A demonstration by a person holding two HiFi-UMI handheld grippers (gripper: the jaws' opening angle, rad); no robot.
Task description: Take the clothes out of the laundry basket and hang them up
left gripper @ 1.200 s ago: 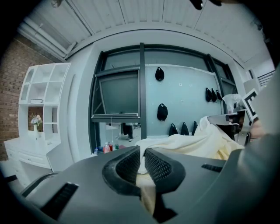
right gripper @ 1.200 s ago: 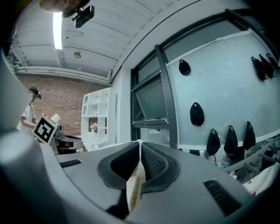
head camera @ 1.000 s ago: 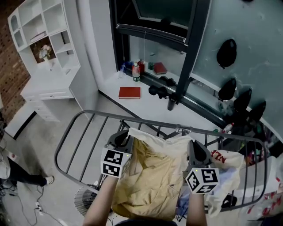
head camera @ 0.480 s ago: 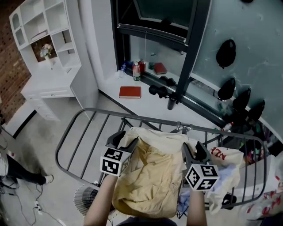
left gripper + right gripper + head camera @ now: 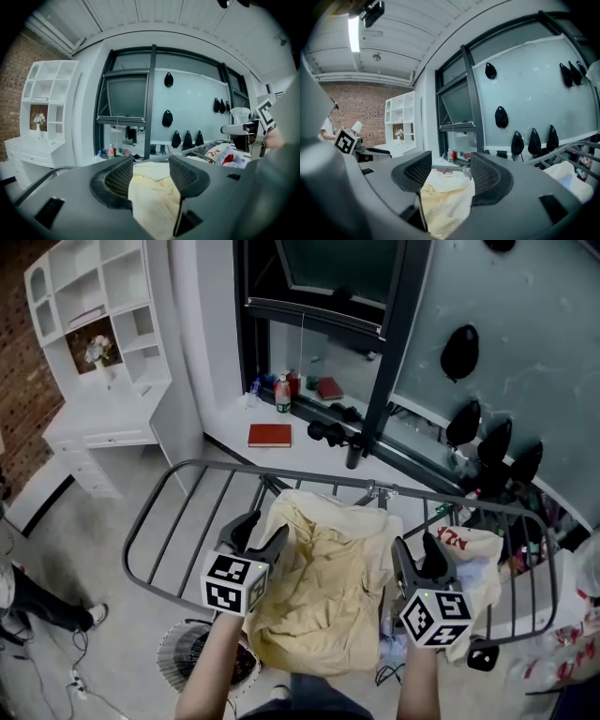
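Observation:
A pale yellow garment (image 5: 328, 582) lies draped over the front bar of the grey metal drying rack (image 5: 178, 486) and hangs down toward me. My left gripper (image 5: 261, 532) stands at the cloth's left edge. Its jaws have just been opening and are now wide, with nothing pressed between them; the garment (image 5: 154, 199) shows beyond the left gripper (image 5: 151, 174). My right gripper (image 5: 420, 554) is at the cloth's right edge. It has also just been opening, and the right gripper (image 5: 444, 172) is clear of the garment (image 5: 443, 204). No laundry basket is in sight.
A white cloth with red print (image 5: 473, 563) lies on the rack's right part. Behind the rack a white sill holds a red book (image 5: 270, 435) and bottles (image 5: 281, 395). A white shelf unit (image 5: 94, 324) stands at the far left. A round grille (image 5: 202, 657) sits on the floor below.
Both grippers were shut on the yellow garment's upper edge; they have let go, opened wide and drawn back toward me. The garment stays draped on the rack.

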